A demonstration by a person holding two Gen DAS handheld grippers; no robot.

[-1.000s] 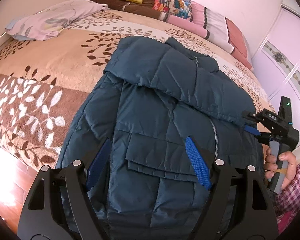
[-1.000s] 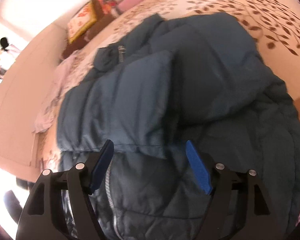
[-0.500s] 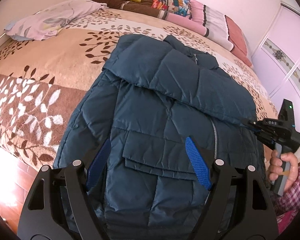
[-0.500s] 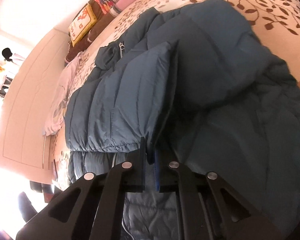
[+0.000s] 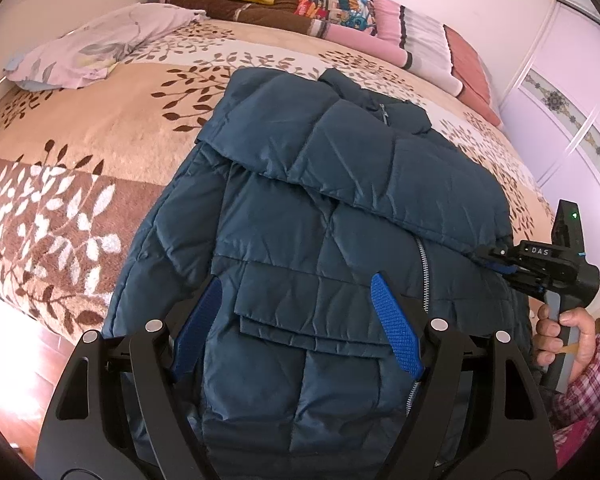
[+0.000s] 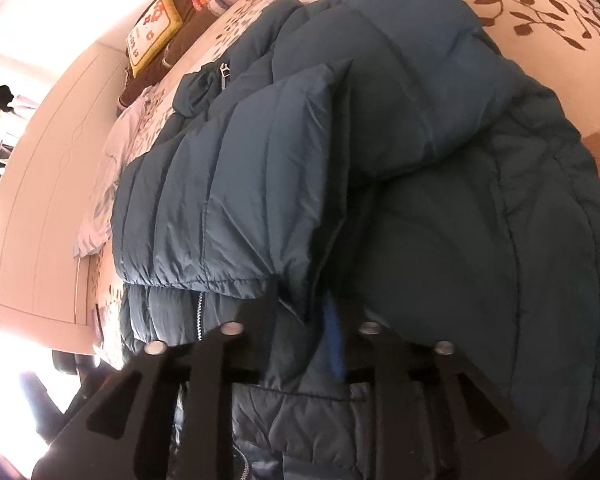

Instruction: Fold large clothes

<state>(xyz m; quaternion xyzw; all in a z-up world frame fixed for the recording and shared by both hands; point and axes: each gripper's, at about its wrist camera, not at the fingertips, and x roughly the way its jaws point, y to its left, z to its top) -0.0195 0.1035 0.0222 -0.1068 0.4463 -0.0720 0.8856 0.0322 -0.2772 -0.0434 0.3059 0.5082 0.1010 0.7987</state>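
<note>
Sleeve folding is the step in hand: your right gripper (image 6: 312, 312) has its jaws pinched on the cuff of the sleeve (image 5: 384, 168) that lies folded across the chest of the blue puffer jacket (image 5: 300, 264). The jacket itself lies front-up on the bed (image 5: 112, 120), its hem toward you, collar toward the pillows (image 5: 380, 12). Your left gripper (image 5: 296, 324) hovers above the jacket's pocket flap, jaws wide and holding nothing. Next, judge where that cuff should rest on the jacket, lay it flat, then release.
</note>
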